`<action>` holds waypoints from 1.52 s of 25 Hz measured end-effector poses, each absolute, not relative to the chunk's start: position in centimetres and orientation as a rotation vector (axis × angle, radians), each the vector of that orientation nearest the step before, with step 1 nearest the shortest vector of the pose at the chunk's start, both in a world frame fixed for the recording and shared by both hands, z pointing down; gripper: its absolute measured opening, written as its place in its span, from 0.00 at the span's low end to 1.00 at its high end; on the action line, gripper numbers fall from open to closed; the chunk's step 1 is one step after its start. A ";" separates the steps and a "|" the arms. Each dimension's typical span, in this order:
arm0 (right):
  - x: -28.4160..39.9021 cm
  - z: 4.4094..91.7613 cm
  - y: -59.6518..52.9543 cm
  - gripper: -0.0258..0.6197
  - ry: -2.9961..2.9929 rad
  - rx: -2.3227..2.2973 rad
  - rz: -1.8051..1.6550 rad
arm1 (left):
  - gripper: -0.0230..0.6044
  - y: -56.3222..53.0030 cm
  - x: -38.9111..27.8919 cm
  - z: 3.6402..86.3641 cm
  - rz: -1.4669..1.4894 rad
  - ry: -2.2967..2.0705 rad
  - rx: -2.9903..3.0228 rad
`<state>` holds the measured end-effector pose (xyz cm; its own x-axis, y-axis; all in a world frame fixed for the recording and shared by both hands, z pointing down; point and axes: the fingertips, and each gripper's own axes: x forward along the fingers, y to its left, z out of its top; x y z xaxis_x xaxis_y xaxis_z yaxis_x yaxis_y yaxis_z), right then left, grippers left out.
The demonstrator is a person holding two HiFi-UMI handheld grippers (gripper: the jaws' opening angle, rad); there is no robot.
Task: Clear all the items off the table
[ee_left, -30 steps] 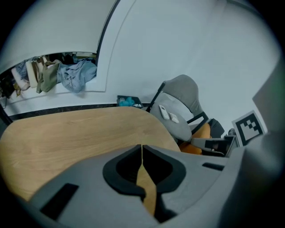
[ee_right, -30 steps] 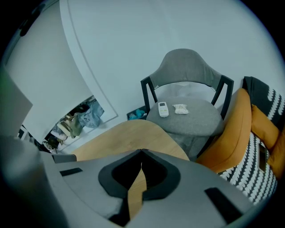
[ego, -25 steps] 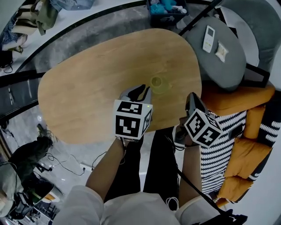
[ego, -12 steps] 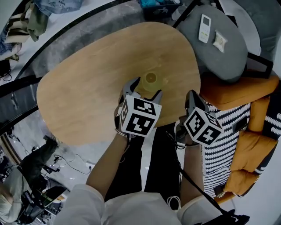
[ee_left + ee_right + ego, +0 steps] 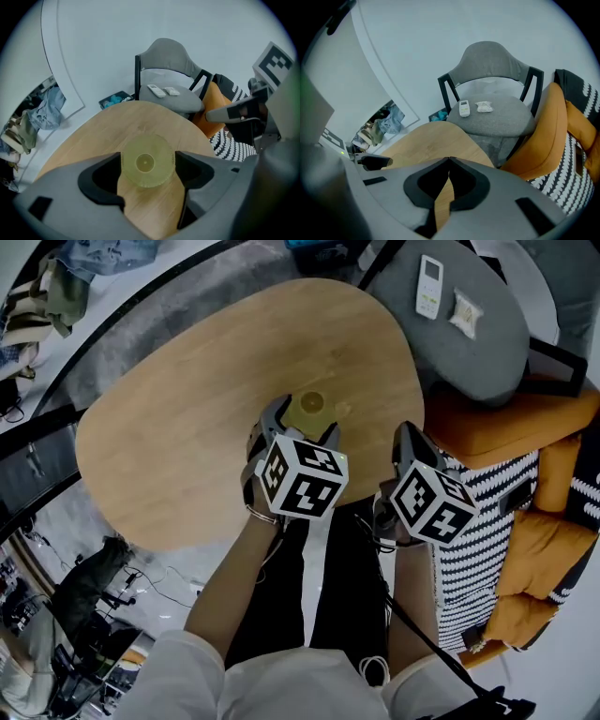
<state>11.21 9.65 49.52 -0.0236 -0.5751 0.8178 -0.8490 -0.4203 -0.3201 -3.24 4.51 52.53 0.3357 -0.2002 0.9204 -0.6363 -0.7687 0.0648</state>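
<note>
A translucent yellow-green cup (image 5: 310, 409) stands on the oval wooden table (image 5: 178, 437), near its front right edge. My left gripper (image 5: 302, 424) points steeply down over it. Its jaws have just been opening, and the cup (image 5: 146, 161) now sits in the gap between the two fingertips (image 5: 108, 169). I see no pad pressing on it. My right gripper (image 5: 405, 444) hangs off the table's right edge, above the person's lap, with its jaws shut and nothing in them (image 5: 449, 160).
Beyond the table's right end stands a grey chair (image 5: 487, 343) with a white remote (image 5: 427, 285) and a small white packet (image 5: 462, 308) on its seat. An orange cushion (image 5: 553, 531) and striped fabric (image 5: 473, 568) lie to the right. Clothes (image 5: 42, 292) are piled on the floor at the far left.
The left gripper has moved forward and down, rolled, and opened its jaws around the cup, which before stood just beyond its shut tips. The right gripper has hardly moved.
</note>
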 end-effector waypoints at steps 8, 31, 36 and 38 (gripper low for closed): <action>11.6 50.0 9.7 0.08 -1.500 1.962 1.426 | 0.60 4.3 -3.0 52.9 1.440 -0.751 2.180; 15.2 48.8 11.1 0.08 -1.469 2.038 1.431 | 0.59 4.8 1.1 49.9 1.408 -0.694 2.240; 19.6 47.8 11.9 0.08 -1.423 2.111 1.414 | 0.59 4.6 5.3 49.2 1.393 -0.649 2.286; 21.6 47.5 12.4 0.08 -1.400 2.133 1.411 | 0.59 4.7 7.1 48.9 1.384 -0.640 2.294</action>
<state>21.61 12.41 47.52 0.0824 -0.5856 0.8064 -0.8021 -0.5192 -0.2951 7.13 4.66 48.87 0.4100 -0.1830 0.8935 -0.5620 -0.8222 0.0895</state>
